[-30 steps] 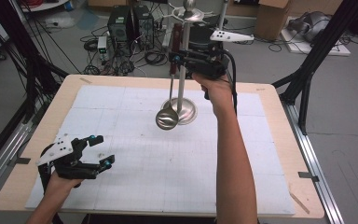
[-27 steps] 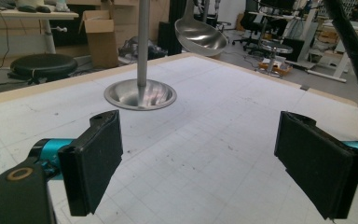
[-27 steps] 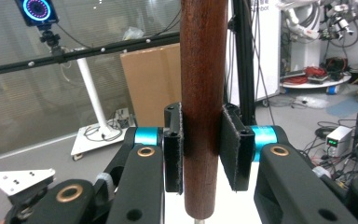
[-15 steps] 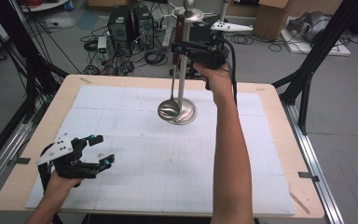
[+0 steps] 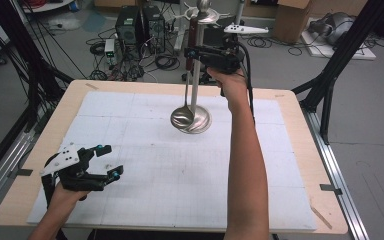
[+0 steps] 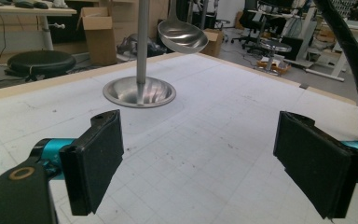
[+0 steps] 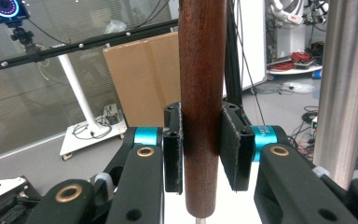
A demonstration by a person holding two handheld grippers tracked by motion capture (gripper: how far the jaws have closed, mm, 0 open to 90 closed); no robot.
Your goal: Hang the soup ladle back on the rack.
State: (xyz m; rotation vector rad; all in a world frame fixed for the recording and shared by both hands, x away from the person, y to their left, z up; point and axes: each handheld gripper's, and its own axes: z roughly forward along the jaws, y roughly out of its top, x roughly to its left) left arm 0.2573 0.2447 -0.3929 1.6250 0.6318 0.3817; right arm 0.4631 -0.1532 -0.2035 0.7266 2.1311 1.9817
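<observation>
A steel ladle [image 5: 182, 119] with a dark wooden handle [image 7: 201, 93] hangs upright, its bowl [image 6: 182, 37] just above the table at the left rim of a metal stand's round base [image 5: 202, 122]. High at the far middle, my right gripper [image 5: 192, 52] is shut on the wooden handle, both pads pressed on it [image 7: 201, 149]. The stand's pole [image 5: 196, 80] rises right beside the handle and appears at the right in the right gripper view [image 7: 349, 84]. My left gripper [image 5: 109, 160] rests low at the near left, open with nothing between its pads [image 6: 205, 172].
The white gridded mat [image 5: 155, 175] covers the wooden table [image 5: 290, 100]. The stand carries hook arms near its top [image 5: 207, 17]. Beyond the far edge lie cables, boxes and equipment [image 5: 135, 30] on the floor. Black frame legs [image 5: 330, 85] stand at the right.
My right gripper has carried the ladle a little toward the far side, closer along the stand's pole. The left gripper has stayed where it was.
</observation>
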